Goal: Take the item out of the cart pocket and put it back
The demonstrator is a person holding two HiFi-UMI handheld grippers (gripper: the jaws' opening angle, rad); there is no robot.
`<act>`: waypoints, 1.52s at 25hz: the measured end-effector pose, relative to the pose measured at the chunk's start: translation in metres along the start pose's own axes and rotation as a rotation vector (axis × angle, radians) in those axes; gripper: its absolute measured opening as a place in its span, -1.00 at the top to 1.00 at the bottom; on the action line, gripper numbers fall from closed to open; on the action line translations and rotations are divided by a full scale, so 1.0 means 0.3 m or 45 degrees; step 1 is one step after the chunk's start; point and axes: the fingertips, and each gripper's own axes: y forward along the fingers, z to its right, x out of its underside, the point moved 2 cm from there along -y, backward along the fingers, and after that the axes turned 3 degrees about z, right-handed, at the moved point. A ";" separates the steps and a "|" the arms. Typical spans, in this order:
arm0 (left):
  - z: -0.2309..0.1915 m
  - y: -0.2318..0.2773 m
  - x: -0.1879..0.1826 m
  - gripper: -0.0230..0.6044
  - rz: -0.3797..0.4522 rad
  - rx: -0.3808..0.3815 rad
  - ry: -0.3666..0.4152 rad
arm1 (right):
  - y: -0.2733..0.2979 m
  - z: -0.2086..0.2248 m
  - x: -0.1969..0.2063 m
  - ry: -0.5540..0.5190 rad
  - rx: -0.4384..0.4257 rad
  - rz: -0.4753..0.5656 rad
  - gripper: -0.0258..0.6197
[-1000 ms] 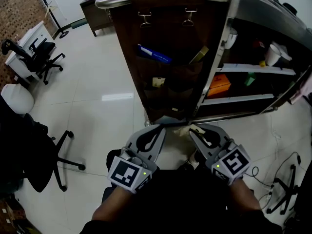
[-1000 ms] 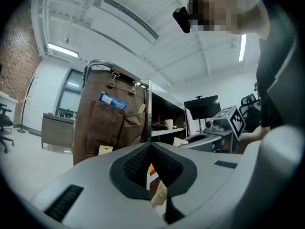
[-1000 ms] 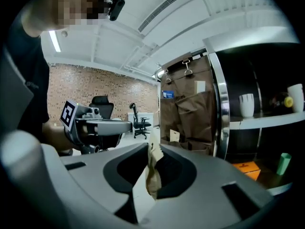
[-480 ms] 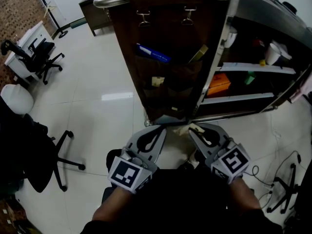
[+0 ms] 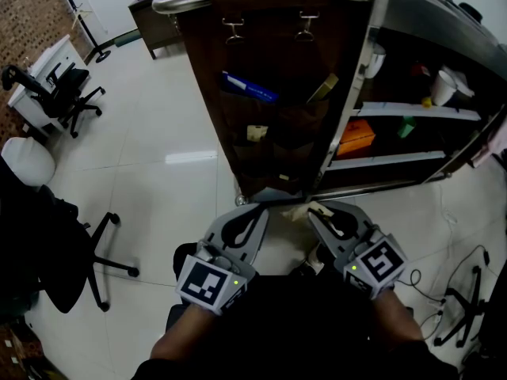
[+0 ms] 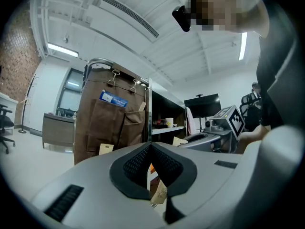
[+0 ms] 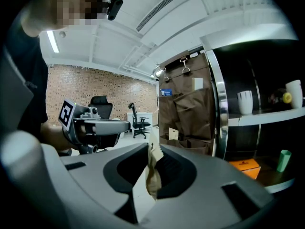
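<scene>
A brown fabric pocket organiser (image 5: 273,109) hangs on the end of the cart. Its pockets hold a blue pack (image 5: 249,87), a tan card (image 5: 322,89) and a small beige tag (image 5: 255,133). Both grippers hover low in front of the cart's foot, tips close together. My right gripper (image 5: 310,209) is shut on a crumpled beige paper packet (image 7: 152,175), which sticks out between its pads and also shows in the head view (image 5: 298,210). My left gripper (image 5: 263,206) is shut, its pads (image 6: 162,161) meeting at the tip with nothing clearly gripped.
The cart's open shelves to the right carry an orange box (image 5: 355,138), a green item (image 5: 406,127) and a white cup (image 5: 444,88). Office chairs (image 5: 67,89) stand far left, a black chair (image 5: 47,252) near left. Cables (image 5: 467,291) lie on the floor at right.
</scene>
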 end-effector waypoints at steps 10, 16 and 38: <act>-0.009 -0.007 0.003 0.93 -0.004 -0.012 -0.002 | 0.002 0.013 -0.063 -0.035 0.003 0.088 0.71; -0.010 -0.005 0.003 0.93 -0.001 -0.009 0.002 | 0.017 0.066 -0.202 -0.124 0.041 0.191 0.71; -0.027 -0.007 0.027 0.93 -0.021 -0.019 -0.020 | 0.295 0.333 -0.198 -0.322 0.212 0.091 0.71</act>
